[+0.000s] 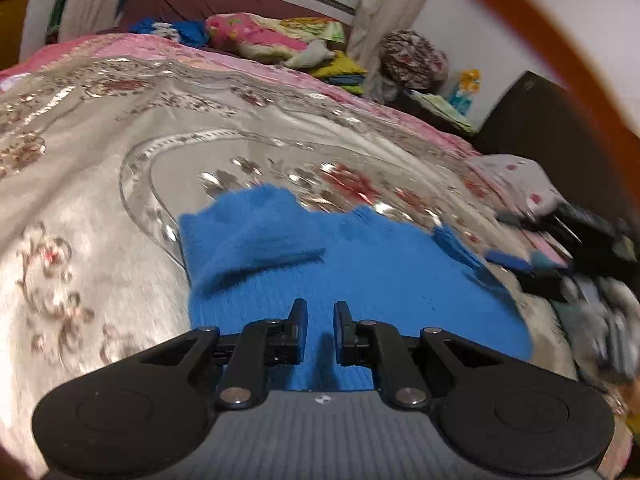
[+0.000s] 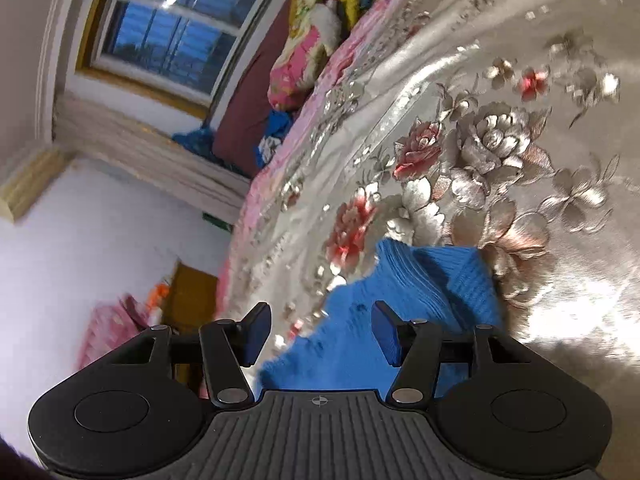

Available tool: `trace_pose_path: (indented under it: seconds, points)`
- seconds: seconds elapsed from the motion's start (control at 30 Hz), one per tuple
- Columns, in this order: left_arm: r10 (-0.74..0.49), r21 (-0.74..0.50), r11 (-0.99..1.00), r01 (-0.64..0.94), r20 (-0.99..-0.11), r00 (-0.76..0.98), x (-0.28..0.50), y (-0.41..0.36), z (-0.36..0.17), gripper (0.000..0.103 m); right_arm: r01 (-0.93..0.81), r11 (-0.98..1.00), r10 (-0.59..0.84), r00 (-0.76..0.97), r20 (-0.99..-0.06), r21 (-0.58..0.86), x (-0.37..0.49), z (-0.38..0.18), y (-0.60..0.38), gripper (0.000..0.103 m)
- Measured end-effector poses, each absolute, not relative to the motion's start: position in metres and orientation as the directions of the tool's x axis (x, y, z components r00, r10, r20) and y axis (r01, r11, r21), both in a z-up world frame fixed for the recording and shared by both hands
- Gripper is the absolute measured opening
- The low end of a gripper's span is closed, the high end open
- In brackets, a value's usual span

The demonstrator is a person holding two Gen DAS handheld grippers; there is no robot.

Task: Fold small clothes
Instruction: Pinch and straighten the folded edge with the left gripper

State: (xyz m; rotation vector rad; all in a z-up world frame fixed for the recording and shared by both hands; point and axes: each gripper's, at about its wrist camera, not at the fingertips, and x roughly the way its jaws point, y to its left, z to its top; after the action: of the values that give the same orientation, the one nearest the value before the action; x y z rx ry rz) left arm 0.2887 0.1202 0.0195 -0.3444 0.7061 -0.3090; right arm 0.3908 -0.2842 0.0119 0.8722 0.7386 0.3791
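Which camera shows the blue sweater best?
The left wrist view: nearly the whole blue sweater lies spread on the bedspread there, one sleeve folded across. The right wrist view shows only one ribbed end of it.

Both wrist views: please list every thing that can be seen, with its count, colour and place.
knitted garment: one, blue, on the bedspread, partly folded, beneath both grippers
bedspread: one, silver-beige with pink flowers, covering the bed
pillow: one, pink floral, at the far end of the bed
clothes pile: one, grey and dark, at the bed's right edge, blurred
window: one, pale frame, dark blue outside, behind the bed
left gripper: one, black, narrow gap, nothing clearly gripped
right gripper: one, black with blue pads, open above the garment
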Motion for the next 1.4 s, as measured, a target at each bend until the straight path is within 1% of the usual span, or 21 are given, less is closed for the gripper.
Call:
trace_pose_path:
  seconds: [0.13,0.23,0.33,0.43,0.57,0.67,0.77,0.83,0.9,1.0,1.13,1.2,1.33,1.4]
  points:
    - [-0.316,-0.400,0.914,0.068,-0.596,0.738,0.309,0.130,0.014,0.019,-0.034,0.733,0.508,0.691,-0.514,0.679,0.383,0.015,-0.276,0.056]
    - [-0.260,-0.405,0.914,-0.014,-0.614,0.745,0.318,0.141,0.008,0.019,-0.070,0.804,0.468,0.686,-0.557,0.590,0.380,0.017,-0.270,0.056]
    - [-0.191,-0.439,0.890,-0.121,-0.602,0.775,0.317,0.159,0.008,0.019,-0.051,0.886,0.362,0.697,-0.620,0.460,0.383,0.016,-0.264,0.056]
    - [-0.146,-0.469,0.862,-0.191,-0.591,0.794,0.311,0.175,0.008,0.019,-0.024,0.932,0.272,0.707,-0.653,0.361,0.385,0.012,-0.261,0.056]
    - [-0.143,-0.477,0.856,-0.201,-0.590,0.794,0.296,0.182,0.007,0.019,0.033,0.938,0.227,0.693,-0.685,0.344,0.388,0.003,-0.267,0.056]
    - [-0.174,-0.479,0.862,-0.168,-0.590,0.789,0.280,0.175,0.006,0.023,0.041,0.940,0.220,0.685,-0.694,0.339,0.386,-0.002,-0.270,0.056]
    - [-0.197,-0.469,0.872,-0.141,-0.600,0.775,0.266,0.165,0.002,0.024,0.041,0.949,0.202,0.680,-0.705,0.312,0.385,-0.004,-0.267,0.054]
    - [-0.207,-0.466,0.876,-0.128,-0.601,0.772,0.255,0.160,0.002,0.024,0.051,0.955,0.182,0.680,-0.710,0.294,0.385,-0.001,-0.266,0.054]
    - [-0.219,-0.474,0.873,-0.117,-0.594,0.774,0.246,0.157,0.004,0.024,0.055,0.959,0.166,0.691,-0.704,0.280,0.380,0.007,-0.265,0.054]
    - [-0.223,-0.467,0.879,-0.095,-0.581,0.783,0.231,0.151,0.008,0.024,0.013,0.968,0.163,0.724,-0.670,0.250,0.363,0.022,-0.259,0.054]
    - [-0.214,-0.429,0.899,-0.089,-0.607,0.766,0.224,0.142,0.002,0.025,-0.055,0.972,0.191,0.745,-0.639,0.226,0.336,0.034,-0.248,0.054]
    - [-0.208,-0.428,0.898,-0.108,-0.625,0.753,0.223,0.141,-0.005,0.025,-0.071,0.973,0.202,0.729,-0.654,0.221,0.328,0.032,-0.244,0.052]
    - [-0.179,-0.405,0.904,-0.140,-0.655,0.734,0.217,0.140,-0.010,0.025,-0.022,0.987,0.131,0.669,-0.731,0.157,0.326,0.011,-0.243,0.051]
    - [-0.169,-0.396,0.905,-0.154,-0.669,0.724,0.213,0.141,-0.010,0.025,0.013,0.983,0.132,0.655,-0.744,0.186,0.325,0.006,-0.250,0.051]
